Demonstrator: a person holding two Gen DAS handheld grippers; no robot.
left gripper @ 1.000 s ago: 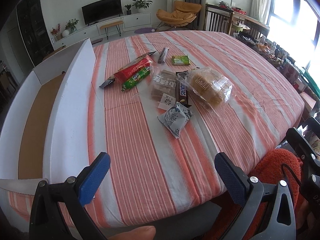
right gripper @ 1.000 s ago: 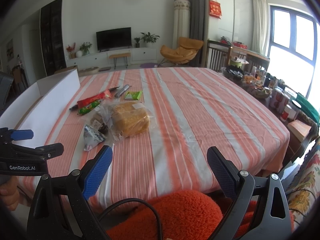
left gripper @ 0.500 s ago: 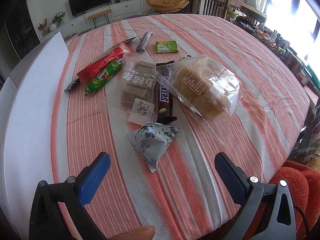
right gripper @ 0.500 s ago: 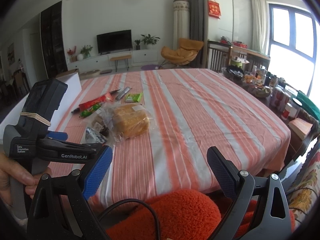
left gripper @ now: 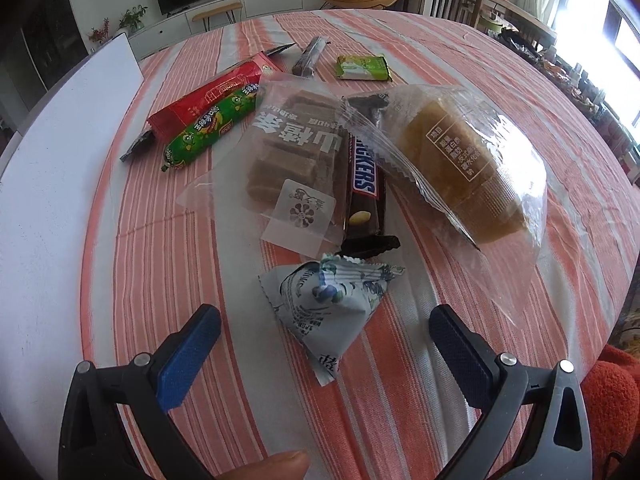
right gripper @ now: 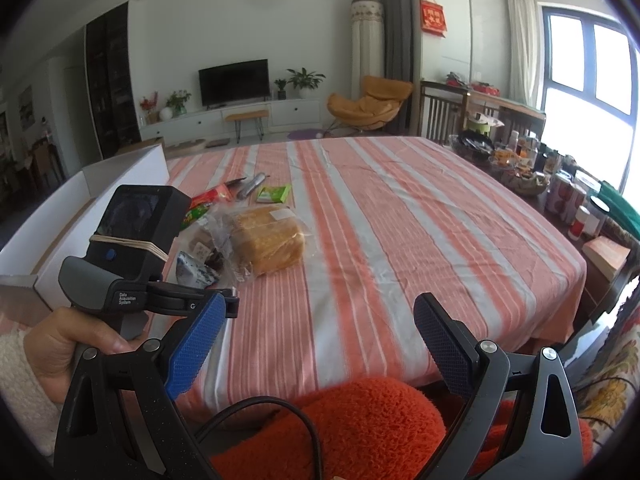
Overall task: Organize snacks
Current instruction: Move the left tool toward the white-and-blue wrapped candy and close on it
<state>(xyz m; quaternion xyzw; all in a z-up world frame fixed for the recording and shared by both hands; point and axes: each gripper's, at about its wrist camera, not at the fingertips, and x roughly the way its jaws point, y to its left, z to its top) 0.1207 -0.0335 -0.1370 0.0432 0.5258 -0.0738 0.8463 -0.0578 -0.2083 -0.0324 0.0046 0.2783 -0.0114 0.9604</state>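
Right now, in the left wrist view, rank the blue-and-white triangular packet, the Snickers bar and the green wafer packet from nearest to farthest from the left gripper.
1. Blue-and-white triangular packet: just ahead of the open left gripper, between its fingers.
2. Snickers bar: beyond it, mid-pile.
3. Green wafer packet: far side, behind the pile.

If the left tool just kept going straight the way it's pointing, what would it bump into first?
Most likely the small white-and-blue triangular packet, which lies on the striped tablecloth directly ahead of the open left tool. Behind it comes the Snickers bar. Depth is hard to judge through the fisheye lens.
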